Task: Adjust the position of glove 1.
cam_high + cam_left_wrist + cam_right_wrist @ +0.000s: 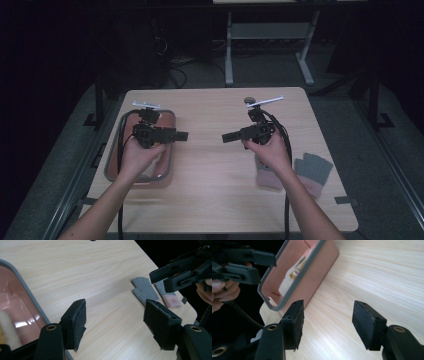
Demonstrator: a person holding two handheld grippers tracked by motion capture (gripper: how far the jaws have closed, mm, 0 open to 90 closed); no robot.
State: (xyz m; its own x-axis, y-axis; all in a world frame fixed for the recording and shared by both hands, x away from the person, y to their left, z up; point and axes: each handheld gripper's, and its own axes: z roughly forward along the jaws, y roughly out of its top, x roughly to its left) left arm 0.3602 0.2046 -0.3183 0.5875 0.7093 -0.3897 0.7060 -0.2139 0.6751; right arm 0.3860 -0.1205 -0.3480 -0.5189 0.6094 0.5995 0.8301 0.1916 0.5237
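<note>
My left gripper (183, 135) hovers over the right side of a pink bin with a grey rim (145, 181) at the table's left, its tips pointing to the centre. In the left gripper view its jaws (115, 327) stand open over bare wood with nothing between them. My right gripper (226, 137) faces it from the right, a short gap apart. Its jaws (327, 325) are open too, and nothing sits between them. A pair of grey gloves with pink cuffs (312, 170) lies at the right, one partly under my right wrist (143, 288).
Inside the bin (304, 267) lies something white and yellow (292, 277). A small dark round thing (249, 100) sits near the table's far edge. Bare wood stretches between the two grippers. Beyond the table stand a desk's white legs (229, 50).
</note>
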